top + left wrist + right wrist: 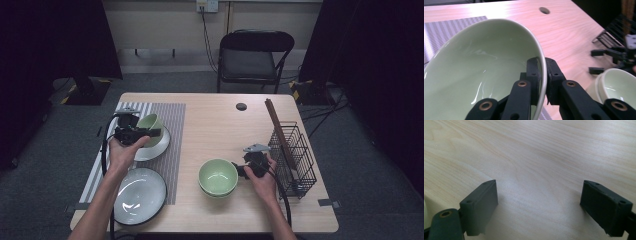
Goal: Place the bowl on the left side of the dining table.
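My left gripper (150, 132) (543, 75) is shut on the rim of a pale green bowl (148, 123) (481, 67), one jaw inside it and one outside. The bowl is tilted above a white plate (160, 146) on the striped placemat (172, 125) at the table's left. A second stack of green bowls (218, 177) (616, 85) stands in the middle near the front. Just right of that stack, my right gripper (240, 170) (539, 205) is open, with bare wood between its jaws.
A larger white plate (139, 195) lies at the front left, partly on the mat. A black wire rack (295, 155) with brown chopsticks (277, 125) stands at the right edge. A cable hole (241, 106) sits at the back, and a folding chair (252, 55) stands beyond the table.
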Available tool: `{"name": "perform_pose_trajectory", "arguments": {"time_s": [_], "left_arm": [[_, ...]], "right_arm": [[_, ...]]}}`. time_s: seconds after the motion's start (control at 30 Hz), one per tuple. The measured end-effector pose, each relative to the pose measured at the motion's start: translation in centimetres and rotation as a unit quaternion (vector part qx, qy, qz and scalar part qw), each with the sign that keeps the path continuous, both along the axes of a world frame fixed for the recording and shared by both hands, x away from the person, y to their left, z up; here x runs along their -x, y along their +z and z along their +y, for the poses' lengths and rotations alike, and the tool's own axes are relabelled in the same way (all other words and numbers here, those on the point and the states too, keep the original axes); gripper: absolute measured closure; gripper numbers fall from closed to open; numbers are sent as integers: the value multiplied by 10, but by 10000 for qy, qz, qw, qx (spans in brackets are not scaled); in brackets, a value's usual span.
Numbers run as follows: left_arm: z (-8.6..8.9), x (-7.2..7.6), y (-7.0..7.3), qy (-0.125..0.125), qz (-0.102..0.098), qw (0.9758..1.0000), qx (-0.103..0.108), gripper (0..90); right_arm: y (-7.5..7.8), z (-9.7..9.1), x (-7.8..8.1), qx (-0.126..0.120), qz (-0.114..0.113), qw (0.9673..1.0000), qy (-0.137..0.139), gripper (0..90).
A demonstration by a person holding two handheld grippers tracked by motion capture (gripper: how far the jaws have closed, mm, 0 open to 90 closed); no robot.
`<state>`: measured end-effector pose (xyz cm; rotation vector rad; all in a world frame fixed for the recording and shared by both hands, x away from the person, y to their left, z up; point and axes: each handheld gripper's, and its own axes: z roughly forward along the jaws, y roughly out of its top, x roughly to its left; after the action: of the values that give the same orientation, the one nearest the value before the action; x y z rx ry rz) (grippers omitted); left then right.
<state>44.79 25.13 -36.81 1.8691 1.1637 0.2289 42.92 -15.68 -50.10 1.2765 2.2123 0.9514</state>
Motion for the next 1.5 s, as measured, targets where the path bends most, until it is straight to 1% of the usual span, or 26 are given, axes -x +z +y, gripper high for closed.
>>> {"name": "perform_pose_trajectory", "arguments": {"time_s": [0.03, 0.1, 0.2, 0.27, 0.3, 0.37, 0.47, 0.5, 0.53, 0.67, 0.73, 0.8, 0.83, 0.9, 1.0, 1.07, 1.17, 1.23, 1.37, 1.43, 1.5], "left_arm": [[4, -4, -2, 96, 48, 9999, -15, 832], [6, -6, -2, 121, 74, 9999, -35, 832], [10, -11, -5, 271, 121, 9995, -91, 832], [14, -17, -9, 404, 236, 9989, -88, 833], [14, -17, -9, 404, 236, 9989, -88, 832], [15, -20, -13, 461, 274, 9984, -189, 832], [17, -25, -19, 548, 355, 9975, -259, 832], [17, -27, -21, 578, 384, 9973, -234, 832], [18, -28, -22, 553, 389, 9974, -235, 832], [17, -32, -27, 590, 396, 9968, -375, 832], [19, -35, -31, 616, 446, 9964, -382, 832], [21, -36, -34, 625, 465, 9964, -334, 831], [21, -37, -35, 652, 464, 9962, -343, 831], [20, -37, -36, 619, 469, 9961, -418, 831], [21, -37, -40, 627, 503, 9960, -383, 829], [22, -37, -44, 598, 543, 9959, -415, 829], [22, -38, -49, 635, 559, 9954, -442, 826], [22, -38, -50, 640, 524, 9956, -441, 828], [21, -39, -52, 579, 519, 9959, -461, 829], [18, -39, -53, 486, 521, 9961, -530, 833], [15, -39, -55, 447, 490, 9960, -598, 836]], "right_arm": [[0, 0, 0, 0, -1, 10000, 0, 136], [0, 0, 0, 0, -1, 10000, 0, 137], [0, 0, 0, -1, 0, 10000, 0, 137], [0, 0, 0, -1, -1, 10000, 0, 137], [0, 0, 0, -1, -1, 10000, 0, 137], [0, 0, 0, -1, 1, 10000, 1, 136], [0, 0, 0, -2, 0, 10000, -2, 136], [0, 0, 0, -1, -1, 10000, 0, 136], [0, 0, 0, 0, -1, 10000, 1, 137], [0, 0, 0, -1, -1, 10000, 0, 136], [0, 0, 0, -2, 0, 10000, -1, 136], [0, 0, 0, -1, -1, 10000, -1, 137], [0, 0, 0, -1, 0, 10000, -1, 137], [0, 0, 0, -2, 0, 10000, 0, 137], [0, 0, 0, -1, -1, 10000, 0, 137], [0, 0, 0, -2, -1, 10000, -2, 137], [0, 0, 0, -2, -1, 10000, -2, 136], [0, 0, 0, -1, -1, 10000, 0, 136], [0, 0, 0, 0, -2, 10000, 0, 137], [0, 0, 0, 0, 0, 10000, -1, 137], [0, 0, 0, -1, -1, 10000, -1, 137]]}}
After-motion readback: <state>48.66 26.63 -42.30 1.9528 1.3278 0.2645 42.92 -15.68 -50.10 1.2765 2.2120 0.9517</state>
